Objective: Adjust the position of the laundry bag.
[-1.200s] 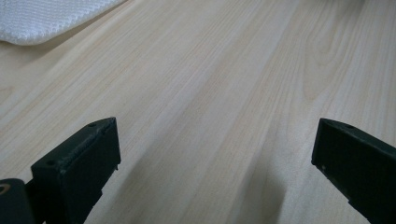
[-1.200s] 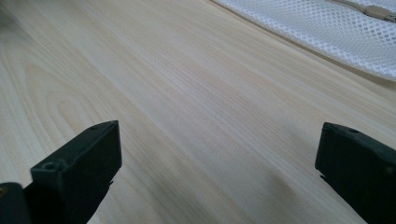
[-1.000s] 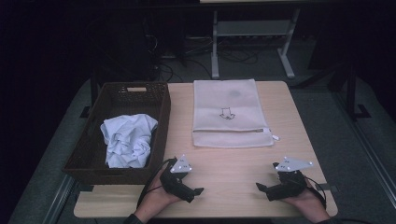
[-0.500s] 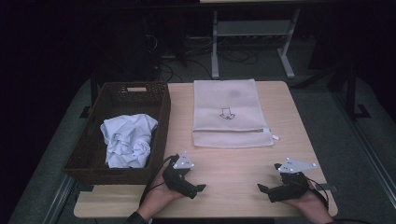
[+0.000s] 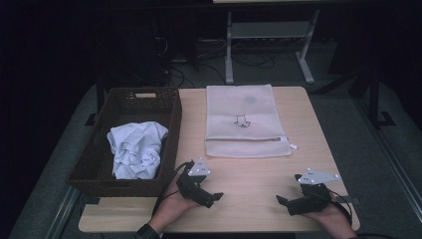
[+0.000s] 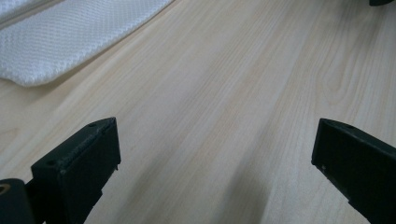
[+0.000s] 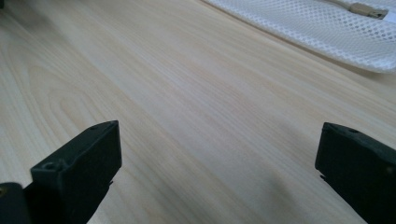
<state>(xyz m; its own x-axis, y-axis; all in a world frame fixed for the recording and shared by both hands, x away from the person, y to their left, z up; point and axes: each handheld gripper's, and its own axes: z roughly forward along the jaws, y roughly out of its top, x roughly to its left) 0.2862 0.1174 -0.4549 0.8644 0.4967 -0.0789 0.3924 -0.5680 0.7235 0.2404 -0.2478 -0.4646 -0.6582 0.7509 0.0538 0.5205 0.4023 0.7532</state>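
Observation:
A white mesh laundry bag [image 5: 246, 121] lies flat on the wooden table [image 5: 249, 174], its zipper along the near edge. A crumpled pale blue cloth [image 5: 136, 149] sits inside a dark wicker basket [image 5: 171, 134] at the table's left. My left gripper [image 5: 214, 198] rests low over the table near the front edge, right of the basket, jaws wide apart and empty. My right gripper [image 5: 281, 201] lies at the front right, also open with bare wood between its jaws. A corner of the mesh bag [image 6: 60, 42] appears in the left gripper view, and the bag's zipper pull [image 7: 366, 9] in the right gripper view.
The basket takes up the table's left side and overhangs its edge. Behind the table stand a metal frame [image 5: 268, 45] and cables on a dark floor. Bare wood lies between the two grippers.
Both grippers have slid slightly toward the front edge of the table. The bag, cloth and basket have not moved.

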